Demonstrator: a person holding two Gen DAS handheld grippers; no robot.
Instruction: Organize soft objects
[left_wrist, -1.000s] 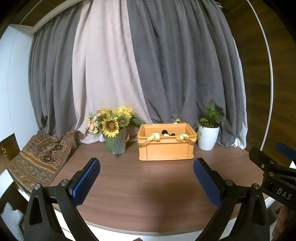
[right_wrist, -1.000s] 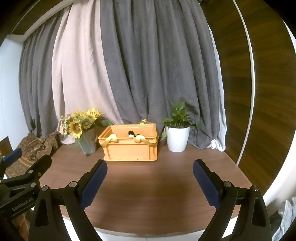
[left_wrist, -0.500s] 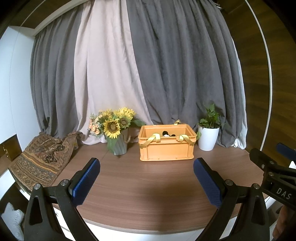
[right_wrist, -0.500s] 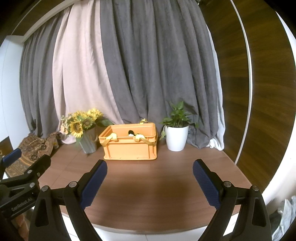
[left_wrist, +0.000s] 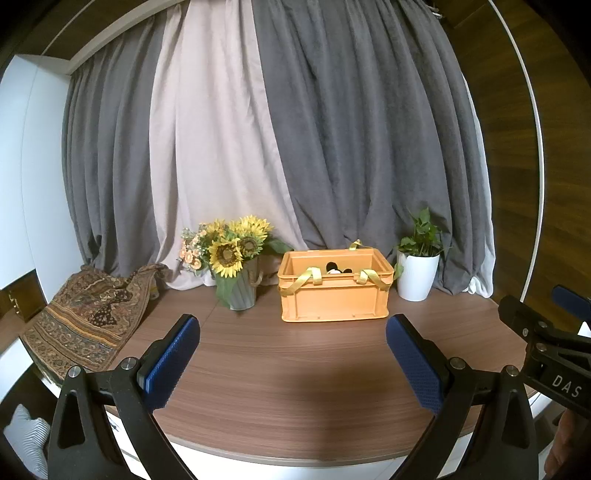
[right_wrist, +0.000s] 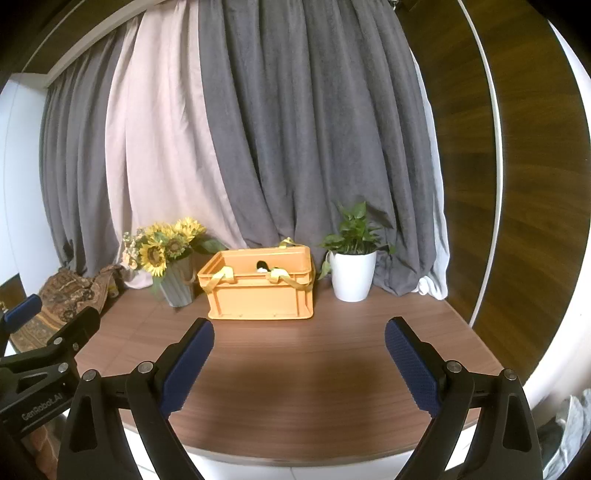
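An orange crate (left_wrist: 334, 299) (right_wrist: 260, 297) with yellow strap handles stands at the back of the brown table. A black-and-white soft toy (left_wrist: 336, 267) (right_wrist: 264, 266) peeks over its rim; most of it is hidden inside. My left gripper (left_wrist: 291, 334) is open and empty, well in front of the crate. My right gripper (right_wrist: 299, 332) is open and empty too, at a similar distance. Each gripper shows at the edge of the other's view: the right one (left_wrist: 535, 317), the left one (right_wrist: 55, 317).
A grey vase of sunflowers (left_wrist: 232, 258) (right_wrist: 162, 254) stands left of the crate. A white potted plant (left_wrist: 417, 269) (right_wrist: 351, 269) stands right of it. A patterned cloth (left_wrist: 88, 314) drapes over the table's left edge. Grey and pale curtains hang behind. The table's front edge (left_wrist: 295, 456) is curved.
Both grippers have tilted and drawn back slightly, so the scene sits a little lower in view. The jaws stay open. Nothing on the table moved.
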